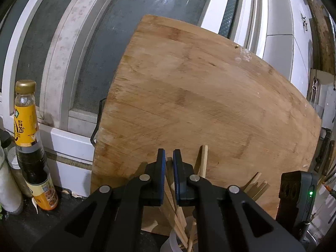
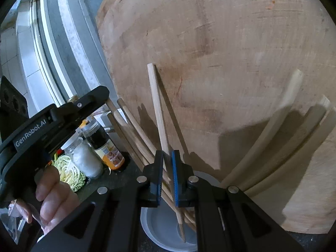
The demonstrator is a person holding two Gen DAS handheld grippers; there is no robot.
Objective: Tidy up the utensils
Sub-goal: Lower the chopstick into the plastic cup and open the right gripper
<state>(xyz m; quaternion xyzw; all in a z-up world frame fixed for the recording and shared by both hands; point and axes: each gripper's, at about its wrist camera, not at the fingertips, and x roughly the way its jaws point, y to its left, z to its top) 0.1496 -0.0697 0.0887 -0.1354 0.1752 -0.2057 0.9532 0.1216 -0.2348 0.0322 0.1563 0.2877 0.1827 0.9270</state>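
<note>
Nearest to the right wrist camera, the right tool (image 2: 167, 176) has its two blue pads drawn close around one pale chopstick (image 2: 158, 113), so I judge it is grasping this stick a little below its middle. Its lower tip reaches down into the white container (image 2: 153, 229) on the dark worktop (image 2: 124, 178), and its upper end leans toward the big wooden cutting board (image 2: 231, 63) behind. Several other chopsticks (image 2: 134, 130) stand in the same container and lean left; some paler ones fan out to the right. A chopstick is light, thin and stiff, and its smooth wood can slip or turn between the pads, so a hold near the middle seems safest to me. The left tool (image 1: 169, 178) hangs above the same container with its pads nearly together; I cannot tell if it holds anything. Farther left stand a sauce bottle (image 1: 26, 121) and jars, and behind all is the window frame (image 1: 63, 63).
</note>
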